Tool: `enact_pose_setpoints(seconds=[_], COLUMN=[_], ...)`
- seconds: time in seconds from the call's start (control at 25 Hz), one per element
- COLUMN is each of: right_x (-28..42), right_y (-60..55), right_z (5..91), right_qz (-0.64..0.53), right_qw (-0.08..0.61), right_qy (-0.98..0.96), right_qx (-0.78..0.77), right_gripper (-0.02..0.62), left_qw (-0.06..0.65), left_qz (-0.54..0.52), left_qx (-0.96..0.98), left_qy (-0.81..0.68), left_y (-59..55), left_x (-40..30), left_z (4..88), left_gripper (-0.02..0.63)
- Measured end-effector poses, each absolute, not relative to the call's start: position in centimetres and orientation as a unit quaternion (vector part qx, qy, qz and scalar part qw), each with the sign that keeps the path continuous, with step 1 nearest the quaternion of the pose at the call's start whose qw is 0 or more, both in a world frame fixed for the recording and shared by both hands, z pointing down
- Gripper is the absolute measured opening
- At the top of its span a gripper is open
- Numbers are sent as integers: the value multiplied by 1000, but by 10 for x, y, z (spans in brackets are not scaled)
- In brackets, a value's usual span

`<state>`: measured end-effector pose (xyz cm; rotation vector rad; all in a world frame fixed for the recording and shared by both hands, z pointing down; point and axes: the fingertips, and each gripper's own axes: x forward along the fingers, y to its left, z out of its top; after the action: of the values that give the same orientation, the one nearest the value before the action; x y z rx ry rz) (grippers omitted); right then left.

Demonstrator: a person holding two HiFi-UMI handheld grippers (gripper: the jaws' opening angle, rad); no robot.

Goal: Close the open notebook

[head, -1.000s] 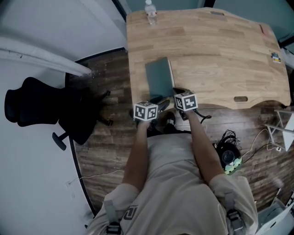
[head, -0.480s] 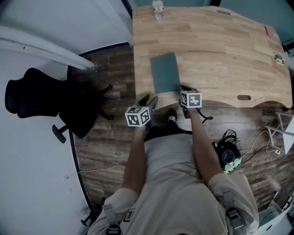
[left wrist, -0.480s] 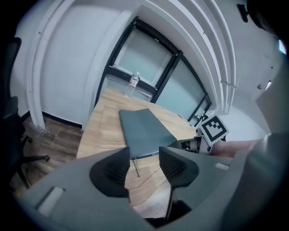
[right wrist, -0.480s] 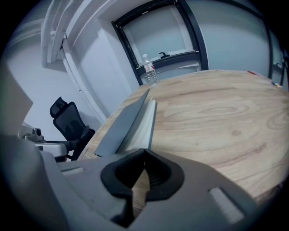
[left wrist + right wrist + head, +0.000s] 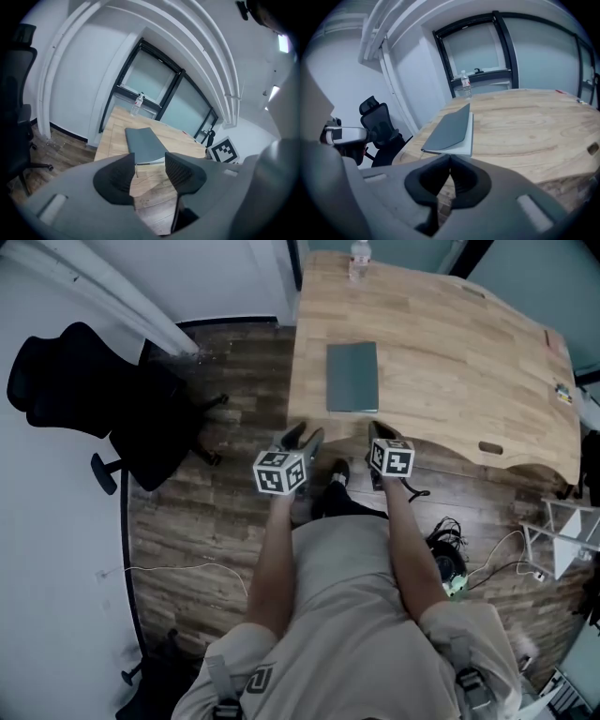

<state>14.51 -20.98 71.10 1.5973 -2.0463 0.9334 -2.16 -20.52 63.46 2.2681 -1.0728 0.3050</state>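
The notebook (image 5: pixel 352 377) lies shut on the wooden desk (image 5: pixel 450 362), grey cover up, toward the desk's left part and a little back from its near edge. From the right gripper view its white page block shows under the cover (image 5: pixel 450 129), which sits slightly proud of the pages on one side.

Both grippers hang off the desk's near edge, apart from the notebook. The left gripper (image 5: pixel 302 437) has its jaws spread with only air between them – the notebook shows through the gap, farther off (image 5: pixel 145 145). The right gripper (image 5: pixel 377 430) has its jaws pressed together at the tips, holding nothing.

A water bottle (image 5: pixel 360 253) stands at the desk's far edge. A black office chair (image 5: pixel 94 399) sits on the wood floor (image 5: pixel 216 512) to the left – well apart from the desk.
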Motion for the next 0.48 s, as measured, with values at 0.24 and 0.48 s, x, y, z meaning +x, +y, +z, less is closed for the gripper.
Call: enact_pose_setpoints(seconds=[0.24,0.48], right_x=[148,155], right_y=[-175,-137], right_z=[667,616], right_qz=[265,247], right_qw=[158,93], right_qy=[-757,-769], right_qx=[576,582], right_gripper=[0,0], left_qw=[281,258], left_qz=[83,69], left_qx=[857,861], left_qy=[-424,-432], left_y=[-166,-132], left_x=[-29,-24], left_z=[611,595], left_gripper=[211,210])
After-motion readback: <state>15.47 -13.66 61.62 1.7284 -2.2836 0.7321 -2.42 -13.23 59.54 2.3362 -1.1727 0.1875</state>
